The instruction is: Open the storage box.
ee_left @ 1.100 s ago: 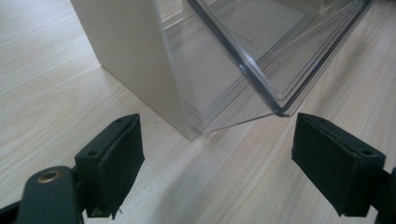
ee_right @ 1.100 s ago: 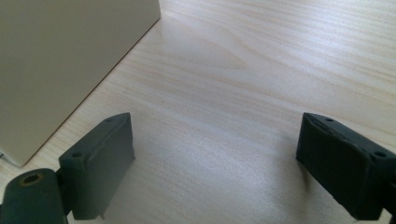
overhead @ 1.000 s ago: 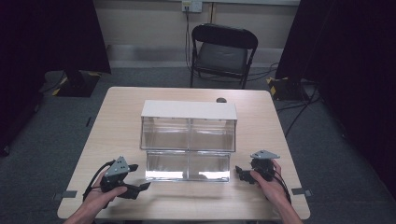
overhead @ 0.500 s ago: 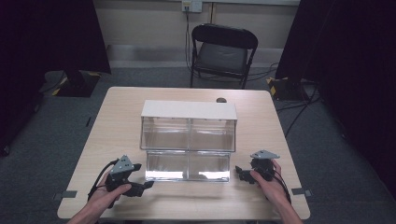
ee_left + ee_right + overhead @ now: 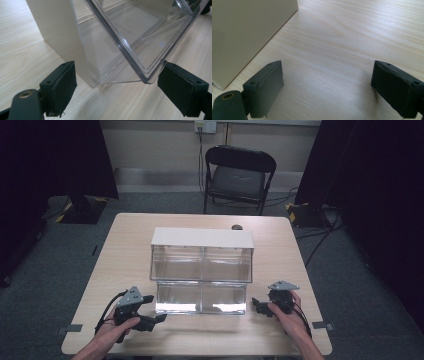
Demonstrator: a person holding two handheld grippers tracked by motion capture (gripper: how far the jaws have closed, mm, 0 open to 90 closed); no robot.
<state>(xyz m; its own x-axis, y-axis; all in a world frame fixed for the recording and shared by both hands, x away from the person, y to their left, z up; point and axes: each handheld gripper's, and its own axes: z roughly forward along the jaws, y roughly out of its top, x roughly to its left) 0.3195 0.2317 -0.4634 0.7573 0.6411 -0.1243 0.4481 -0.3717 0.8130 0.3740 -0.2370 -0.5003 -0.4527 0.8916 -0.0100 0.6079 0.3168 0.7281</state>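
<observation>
Nothing shifts since the earlier frames: both hands rest beside the clear drawer box.
Left gripper at seven o'clock, jaws wide, empty, facing its open drawer; right gripper at four o'clock, jaws wide over bare worktop.

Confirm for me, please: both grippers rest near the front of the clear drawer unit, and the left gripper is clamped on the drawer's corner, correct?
Not quite. The left gripper is open: in the left gripper view its pads stand apart from the clear drawer corner between them. Both grippers do rest near the unit's front, the right gripper included.

Black folding chair beyond the table, cables on floor.
</observation>
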